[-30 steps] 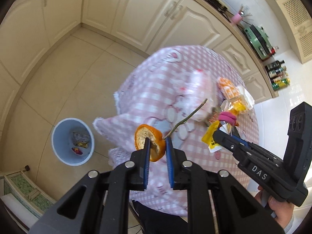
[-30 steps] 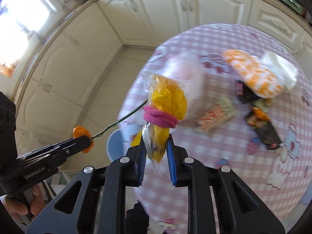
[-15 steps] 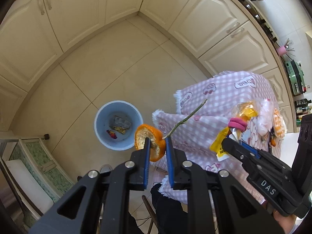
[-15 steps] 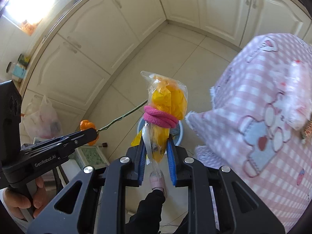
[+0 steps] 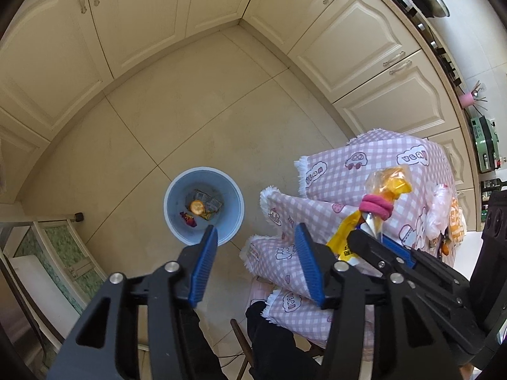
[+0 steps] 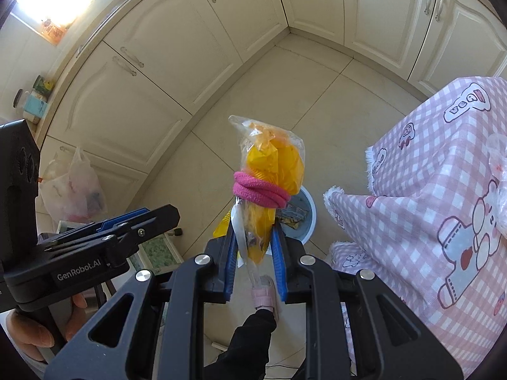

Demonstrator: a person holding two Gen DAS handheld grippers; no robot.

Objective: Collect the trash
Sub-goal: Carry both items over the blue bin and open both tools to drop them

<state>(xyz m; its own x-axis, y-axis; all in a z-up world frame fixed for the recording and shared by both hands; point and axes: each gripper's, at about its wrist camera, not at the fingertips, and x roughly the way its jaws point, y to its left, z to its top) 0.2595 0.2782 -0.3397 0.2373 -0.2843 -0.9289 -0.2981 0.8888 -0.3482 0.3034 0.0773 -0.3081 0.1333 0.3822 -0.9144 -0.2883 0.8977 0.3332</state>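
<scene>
My left gripper [image 5: 255,237] hangs above the floor just in front of the blue bin [image 5: 202,168]; its jaws are opening and nothing is between them. An orange peel [image 5: 196,206] lies inside the bin among wrappers. My right gripper [image 6: 253,243] is shut on the lower end of a clear bag of yellow scraps [image 6: 272,161] tied with a pink band [image 6: 259,190]. That bag hides most of the bin [image 6: 312,212] in the right wrist view. The left gripper [image 6: 158,218] shows there from the side, at the left.
A table under a pink checked cloth [image 5: 332,183] stands right of the bin, with more wrappers [image 5: 456,221] on top. Cream cabinets [image 5: 142,15] line the corner beyond. A white plastic bag [image 6: 76,186] sits on the floor at the left. A person's leg and slipper [image 6: 264,296] are below.
The left jaws have opened and the orange peel with its stem has dropped out of them into the bin. The right gripper keeps its hold on the bag.
</scene>
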